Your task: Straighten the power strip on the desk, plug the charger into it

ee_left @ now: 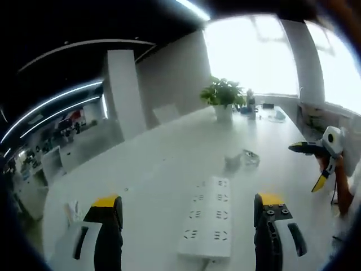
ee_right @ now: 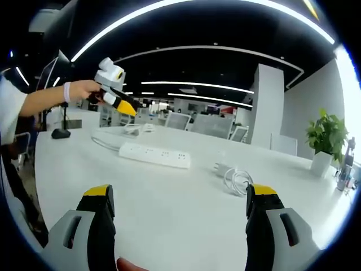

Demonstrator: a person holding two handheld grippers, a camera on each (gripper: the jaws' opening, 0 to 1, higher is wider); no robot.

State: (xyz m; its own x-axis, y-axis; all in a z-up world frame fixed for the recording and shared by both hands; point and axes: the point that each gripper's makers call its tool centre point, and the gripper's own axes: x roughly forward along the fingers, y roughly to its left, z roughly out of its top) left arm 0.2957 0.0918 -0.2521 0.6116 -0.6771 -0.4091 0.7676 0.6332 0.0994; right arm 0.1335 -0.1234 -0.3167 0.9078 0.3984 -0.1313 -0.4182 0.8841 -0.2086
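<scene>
A white power strip [ee_left: 208,217] lies flat on the white table [ee_left: 152,169], just ahead of my left gripper [ee_left: 188,201], whose jaws stand wide open with nothing between them. Beyond the strip lies a small white charger [ee_left: 232,161] with its coiled cable [ee_left: 251,157]. In the right gripper view the power strip [ee_right: 155,155] lies left of centre, its cord [ee_right: 104,142] trailing left, and the charger [ee_right: 221,167] with its cable [ee_right: 237,180] sits to its right. My right gripper [ee_right: 180,192] is open and empty, above the table [ee_right: 180,220], well short of both. A hand holds the left gripper [ee_right: 115,93] in the air at upper left.
A potted plant [ee_left: 223,96] stands at the table's far end with small bottles [ee_left: 250,101] beside it. The right gripper [ee_left: 318,155] hangs at the table's right side. A black mouse-like object [ee_right: 59,134] lies near a person's arm [ee_right: 45,99]. Office chairs [ee_right: 211,125] line the far edge.
</scene>
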